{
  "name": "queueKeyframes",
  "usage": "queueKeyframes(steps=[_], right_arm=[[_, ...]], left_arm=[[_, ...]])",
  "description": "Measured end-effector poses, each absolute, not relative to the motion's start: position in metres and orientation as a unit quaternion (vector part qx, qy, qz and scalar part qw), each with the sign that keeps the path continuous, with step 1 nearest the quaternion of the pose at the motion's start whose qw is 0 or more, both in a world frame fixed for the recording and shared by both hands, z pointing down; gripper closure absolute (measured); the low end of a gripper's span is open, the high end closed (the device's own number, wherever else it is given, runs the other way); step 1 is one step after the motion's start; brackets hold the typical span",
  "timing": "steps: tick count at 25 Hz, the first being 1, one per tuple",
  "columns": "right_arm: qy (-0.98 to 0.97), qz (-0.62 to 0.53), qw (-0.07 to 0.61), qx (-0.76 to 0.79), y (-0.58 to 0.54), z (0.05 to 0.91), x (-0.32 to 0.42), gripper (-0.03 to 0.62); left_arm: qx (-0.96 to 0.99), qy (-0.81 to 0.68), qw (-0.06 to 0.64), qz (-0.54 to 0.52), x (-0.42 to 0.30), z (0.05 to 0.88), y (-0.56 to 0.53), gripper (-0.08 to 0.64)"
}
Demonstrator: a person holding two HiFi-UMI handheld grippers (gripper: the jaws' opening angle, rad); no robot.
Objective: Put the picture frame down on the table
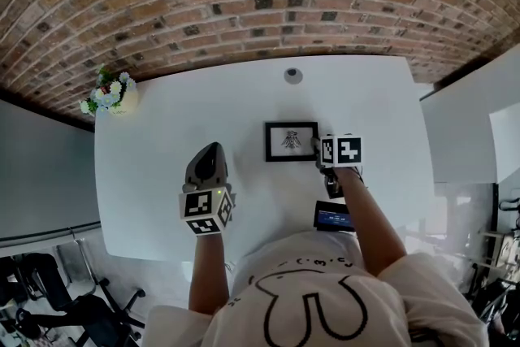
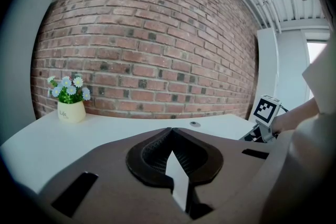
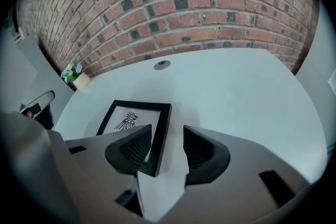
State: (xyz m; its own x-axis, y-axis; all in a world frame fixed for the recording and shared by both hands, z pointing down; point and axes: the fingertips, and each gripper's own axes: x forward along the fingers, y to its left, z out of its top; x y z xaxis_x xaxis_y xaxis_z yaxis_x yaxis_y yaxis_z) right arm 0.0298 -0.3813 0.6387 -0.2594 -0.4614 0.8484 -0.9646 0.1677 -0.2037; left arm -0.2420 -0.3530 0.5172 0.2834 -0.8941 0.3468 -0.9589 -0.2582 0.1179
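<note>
The black picture frame (image 1: 291,141) with a bird drawing lies flat on the white table (image 1: 154,199). My right gripper (image 1: 318,149) is at the frame's right edge. In the right gripper view its jaws stand open astride that edge of the frame (image 3: 137,122). The pads do not press on it, and the gripper (image 3: 165,147) points steeply down. My left gripper (image 1: 206,161) rests over bare table to the left of the frame. Its jaws are shut with nothing between them (image 2: 170,134).
A small pot of flowers (image 1: 112,95) stands at the table's far left corner. A round grommet (image 1: 292,75) sits near the far edge. A dark device with a lit screen (image 1: 333,217) lies at the near edge. A brick wall runs behind the table.
</note>
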Motion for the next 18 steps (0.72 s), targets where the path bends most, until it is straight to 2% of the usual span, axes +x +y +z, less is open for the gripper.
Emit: queueKeyframes(steps=[8,13,15,18], right_arm=[[-0.708,0.377,0.284,0.525,-0.379,0.608,0.028,0.431],[-0.72,0.361,0.265,0.53,-0.374,0.586,0.031,0.478],[-0.722,0.352,0.264,0.534,-0.37,0.579,0.033,0.53],[-0.725,0.342,0.264,0.536,-0.362,0.57,0.035,0.566]], left_arm=[[0.789,-0.589,0.144,0.098,-0.238,0.507,-0.344,0.548],[0.792,-0.589,0.133,0.094,-0.235,0.496,-0.334,0.548],[0.793,-0.588,0.13,0.093,-0.234,0.492,-0.33,0.548],[0.797,-0.585,0.123,0.09,-0.231,0.487,-0.324,0.548]])
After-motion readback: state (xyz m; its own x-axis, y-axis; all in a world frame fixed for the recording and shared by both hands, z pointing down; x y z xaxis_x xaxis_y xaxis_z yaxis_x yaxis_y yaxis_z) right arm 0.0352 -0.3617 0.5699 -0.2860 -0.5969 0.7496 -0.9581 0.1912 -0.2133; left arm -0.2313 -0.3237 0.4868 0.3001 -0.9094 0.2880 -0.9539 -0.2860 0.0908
